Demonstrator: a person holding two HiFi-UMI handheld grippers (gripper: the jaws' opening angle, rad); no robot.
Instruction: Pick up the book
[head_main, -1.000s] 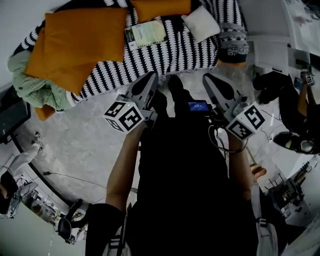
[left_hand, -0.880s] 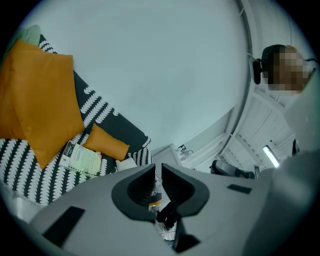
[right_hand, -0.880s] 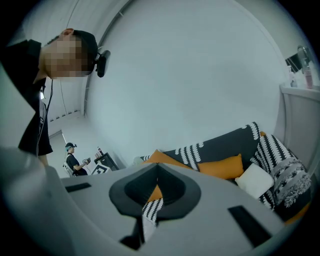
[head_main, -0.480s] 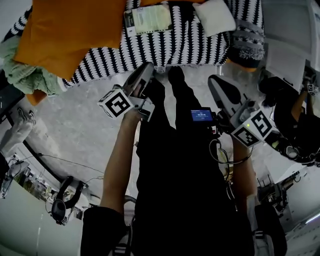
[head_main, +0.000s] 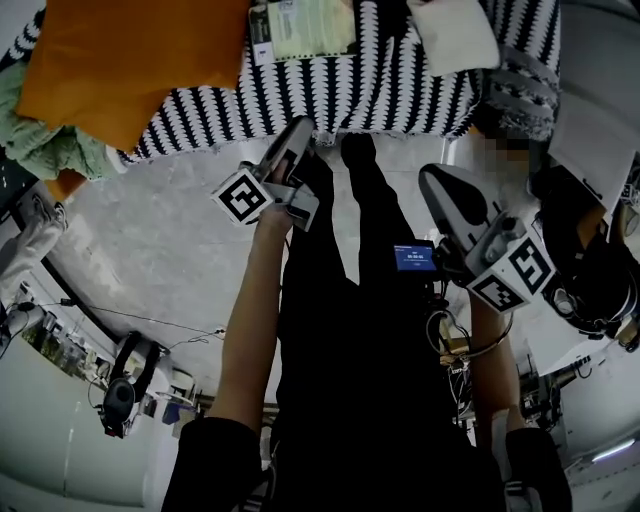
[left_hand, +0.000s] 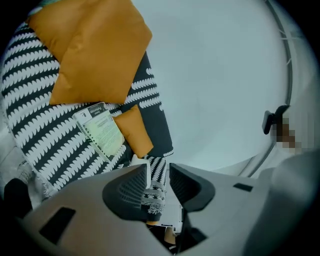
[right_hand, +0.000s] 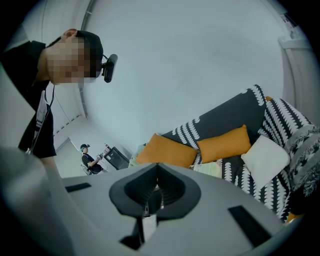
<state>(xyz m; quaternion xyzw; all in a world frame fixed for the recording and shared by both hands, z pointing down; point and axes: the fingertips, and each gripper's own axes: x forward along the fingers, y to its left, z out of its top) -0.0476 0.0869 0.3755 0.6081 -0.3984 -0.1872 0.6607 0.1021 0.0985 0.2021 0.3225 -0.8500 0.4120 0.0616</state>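
The book (head_main: 300, 28), pale green with a black spine, lies flat on the black-and-white striped sofa (head_main: 360, 95) at the top edge of the head view. In the left gripper view the book (left_hand: 102, 132) rests between a big orange cushion (left_hand: 95, 47) and a small one (left_hand: 135, 130). My left gripper (head_main: 303, 132) hangs at the sofa's front edge, short of the book. Its jaws are opening, and the gap of my left gripper (left_hand: 159, 175) holds nothing. My right gripper (head_main: 432, 178) is over the floor, farther back. The right gripper (right_hand: 157, 170) is shut and empty, the book (right_hand: 208, 169) just beyond it.
A white pillow (head_main: 455, 30) and a patterned sofa arm (head_main: 520, 85) lie right of the book. A green knitted blanket (head_main: 40, 150) hangs at the left. Headphones (head_main: 120, 390) lie on the grey floor. Black gear (head_main: 590, 260) sits at the right. A distant person (right_hand: 90, 160) stands by equipment.
The sofa and book have slid to the top edge of the head view. Both grippers sank, the left one rolled so its marker cube shows another face, and its jaws parted.
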